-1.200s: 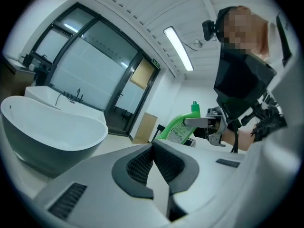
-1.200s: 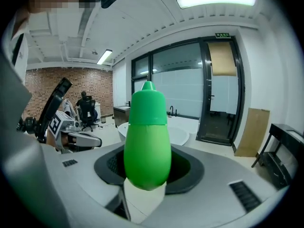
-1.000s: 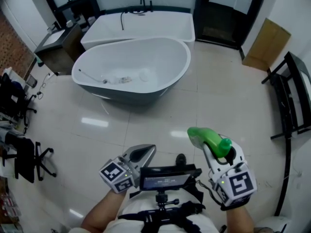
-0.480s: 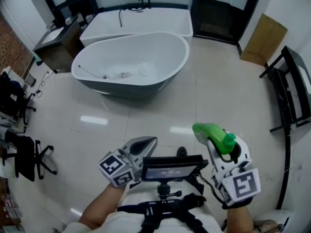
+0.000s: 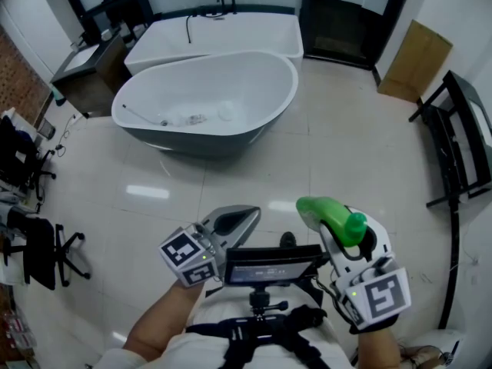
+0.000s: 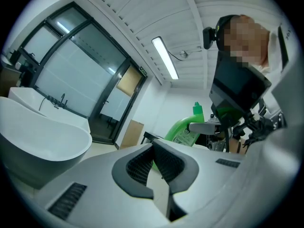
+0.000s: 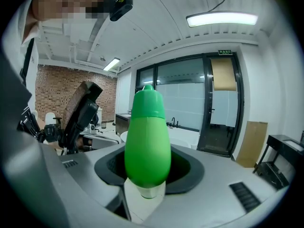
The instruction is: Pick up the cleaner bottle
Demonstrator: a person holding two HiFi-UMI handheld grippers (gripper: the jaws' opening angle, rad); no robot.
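Cleaner bottle [image 5: 330, 217] sits clamped in the right gripper [image 5: 336, 238], low and right of centre in the head view. The jaws stand part-way apart with the green body pressed between their dark pads, as the right gripper view shows plainly. It hangs in the air above the pale tiled floor [image 5: 254, 175] and touches nothing else. The left gripper [image 5: 237, 220], low and left of centre, carries nothing: its jaw tips meet, and only a sliver of background shows through the hollow behind them.

By my reading the pick-up itself is done, since the bottle is off every surface and fully carried. What comes next calls mainly for a steady squeeze on a smooth, rounded plastic body that could slide forward out of the pads if the grip eased.

Counting outward:
- one bottle, two grippers, and one small screen [image 5: 273, 266] mounted between them at the bottom edge;
- two bathtubs in the upper left, an oval tub [image 5: 280, 102] and a rectangular tub [image 5: 261, 37] behind it;
- one sheet of cardboard [image 5: 413, 60] leaning at the upper right;
- one black rack [image 5: 461, 141] along the right edge.
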